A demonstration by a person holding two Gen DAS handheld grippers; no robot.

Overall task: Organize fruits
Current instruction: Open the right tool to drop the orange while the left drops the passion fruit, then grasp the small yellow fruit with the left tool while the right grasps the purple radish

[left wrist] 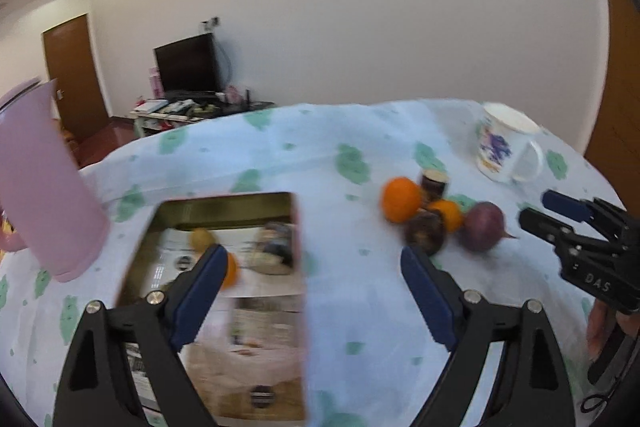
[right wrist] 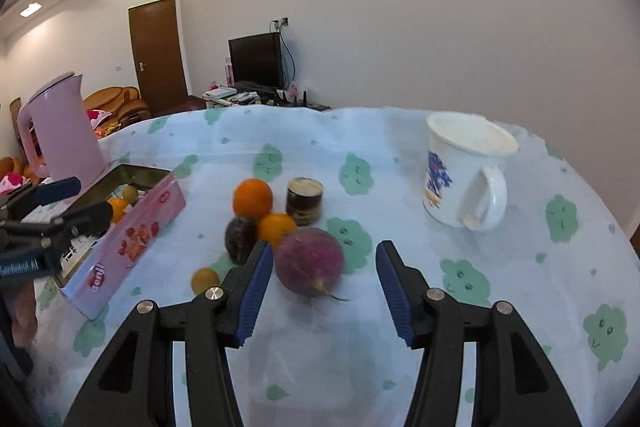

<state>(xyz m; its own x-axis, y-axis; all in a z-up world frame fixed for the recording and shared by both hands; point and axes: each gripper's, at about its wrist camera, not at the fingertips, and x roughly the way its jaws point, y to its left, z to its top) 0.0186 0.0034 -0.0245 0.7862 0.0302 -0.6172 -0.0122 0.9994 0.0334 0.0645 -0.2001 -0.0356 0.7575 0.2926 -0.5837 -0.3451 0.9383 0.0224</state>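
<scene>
Loose fruit lies bunched on the cloth: two oranges [right wrist: 253,197] [right wrist: 276,227], a dark passion fruit [right wrist: 240,235], a big purple fruit [right wrist: 310,261] and a small yellow fruit [right wrist: 205,279]. My right gripper [right wrist: 324,279] is open around the purple fruit, its pads not pressing on it. The open pink tin [right wrist: 132,227] holds an orange [left wrist: 230,269] and a yellowish fruit [left wrist: 202,239]. Over the tin [left wrist: 298,227] my left gripper [left wrist: 314,267] stands wide open and holds nothing. The fruit bunch [left wrist: 401,199] lies to its right, with the right gripper [left wrist: 536,209] beyond.
A small dark jar [right wrist: 304,201] stands just behind the oranges. A white mug [right wrist: 464,175] with a blue pattern stands at the back right. A pink kettle [right wrist: 64,135] stands behind the tin at the left. The round table's edge [right wrist: 600,187] curves close on the right.
</scene>
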